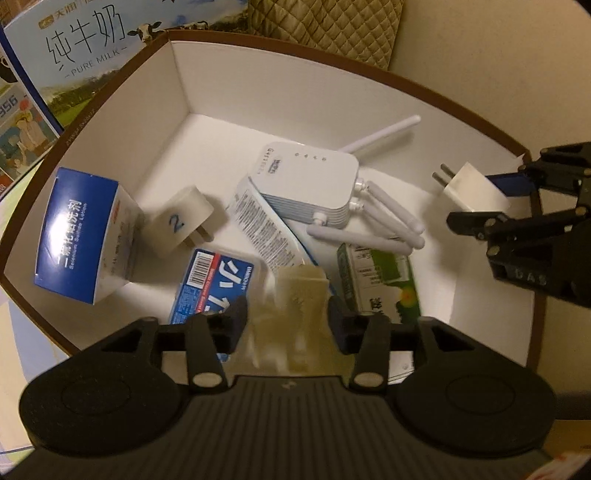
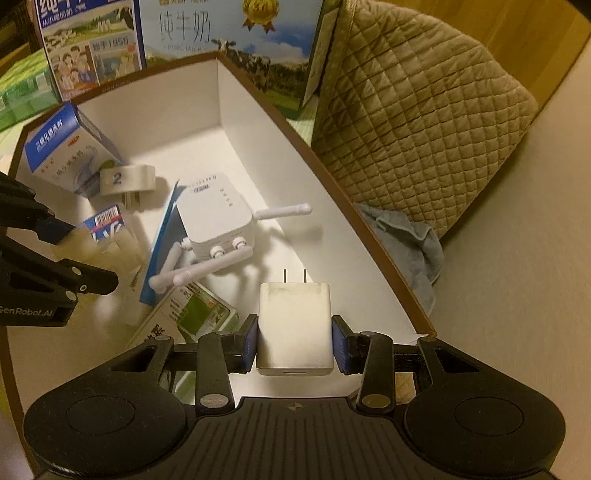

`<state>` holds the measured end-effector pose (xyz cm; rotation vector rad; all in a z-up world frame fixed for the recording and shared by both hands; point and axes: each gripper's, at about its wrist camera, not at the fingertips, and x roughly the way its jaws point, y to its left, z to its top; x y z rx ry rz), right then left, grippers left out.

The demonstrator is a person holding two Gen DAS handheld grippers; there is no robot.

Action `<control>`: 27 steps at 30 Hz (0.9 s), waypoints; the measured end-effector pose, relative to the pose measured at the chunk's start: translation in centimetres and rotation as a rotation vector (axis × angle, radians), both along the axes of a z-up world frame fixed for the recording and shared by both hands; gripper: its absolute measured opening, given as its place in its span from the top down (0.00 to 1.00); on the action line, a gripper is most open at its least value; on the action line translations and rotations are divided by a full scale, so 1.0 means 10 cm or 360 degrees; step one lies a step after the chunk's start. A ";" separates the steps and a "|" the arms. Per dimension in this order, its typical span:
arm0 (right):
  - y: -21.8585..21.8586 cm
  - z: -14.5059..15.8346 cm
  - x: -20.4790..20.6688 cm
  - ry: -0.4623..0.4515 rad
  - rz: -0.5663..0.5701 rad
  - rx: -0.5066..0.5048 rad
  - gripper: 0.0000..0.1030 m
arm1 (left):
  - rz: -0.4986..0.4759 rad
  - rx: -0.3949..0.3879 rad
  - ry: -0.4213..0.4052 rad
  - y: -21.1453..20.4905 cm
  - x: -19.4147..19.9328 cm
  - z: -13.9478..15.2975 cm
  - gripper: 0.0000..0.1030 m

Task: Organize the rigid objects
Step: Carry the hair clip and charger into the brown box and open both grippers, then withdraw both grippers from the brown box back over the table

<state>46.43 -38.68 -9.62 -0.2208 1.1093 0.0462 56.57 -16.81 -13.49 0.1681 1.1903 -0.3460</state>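
A white box with a brown rim (image 1: 295,74) holds a white router with antennas (image 1: 310,184), a blue-and-white carton (image 1: 85,232), a plug marked 2 (image 1: 181,221), a blue barcoded pack (image 1: 218,280) and a green carton (image 1: 380,280). My left gripper (image 1: 286,314) hangs over the box. A blurred, translucent yellowish piece (image 1: 295,295) sits between its jaws, and the pads look just off it. My right gripper (image 2: 295,339) is shut on a white charger (image 2: 295,325), prongs pointing away, low over the box's right side. The left gripper (image 2: 90,258) also shows at the left edge of the right wrist view.
Printed milk cases (image 2: 229,33) stand behind the box. A quilted tan cushion (image 2: 424,122) and a grey cloth (image 2: 410,240) lie to its right. Beige floor (image 2: 517,277) spreads out to the right of the box. A white-and-blue flat pack (image 1: 266,221) lies under the router.
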 end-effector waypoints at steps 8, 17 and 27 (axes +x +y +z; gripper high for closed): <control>-0.02 -0.05 0.05 0.0042 0.0003 -0.0019 0.64 | -0.0018 -0.0001 0.0023 0.03 0.00 -0.02 0.57; -0.07 -0.03 0.11 0.0028 -0.0061 -0.0015 0.64 | -0.0025 -0.0001 0.0022 0.05 0.01 -0.02 0.53; -0.06 0.00 0.07 0.0027 -0.0047 0.0018 0.64 | -0.0047 -0.0010 0.0024 0.06 -0.01 -0.02 0.53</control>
